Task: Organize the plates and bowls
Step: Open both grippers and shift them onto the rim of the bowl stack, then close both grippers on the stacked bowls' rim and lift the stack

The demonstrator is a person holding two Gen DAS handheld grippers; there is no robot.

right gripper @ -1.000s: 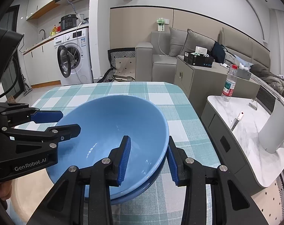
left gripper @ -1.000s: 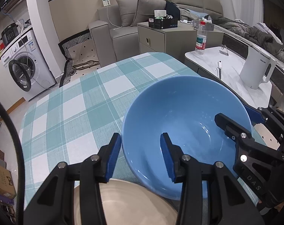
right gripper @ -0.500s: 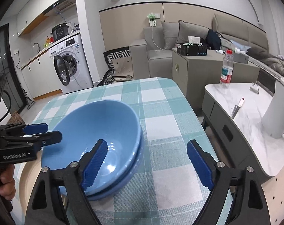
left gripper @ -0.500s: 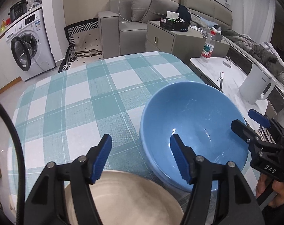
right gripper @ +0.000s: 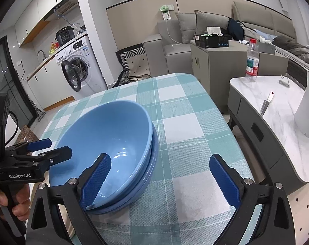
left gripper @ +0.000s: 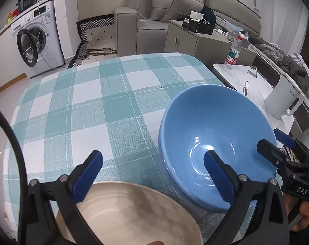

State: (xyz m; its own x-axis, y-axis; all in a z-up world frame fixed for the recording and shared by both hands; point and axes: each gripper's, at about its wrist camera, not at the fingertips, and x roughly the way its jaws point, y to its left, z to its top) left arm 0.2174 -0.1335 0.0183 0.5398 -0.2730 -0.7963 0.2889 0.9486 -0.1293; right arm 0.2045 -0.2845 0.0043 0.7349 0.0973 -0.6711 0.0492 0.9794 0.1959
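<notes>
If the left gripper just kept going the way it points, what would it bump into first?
Probably the checked tablecloth. The left gripper, its fingers opening with nothing between them, aims down at bare cloth beside the blue bowls. Its right finger overlaps the bowls' rim and might clip it; depth is unclear.

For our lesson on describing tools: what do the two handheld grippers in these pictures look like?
Both the left gripper and the right gripper have black plastic frames with silver screws and jaws lined with ridged blue pads. From the side, the left one reads "GenRobot.AI" in white and trails a black cable; the right one reads "DAS". Bare fingers wrap each handle; no sleeves show.
</notes>
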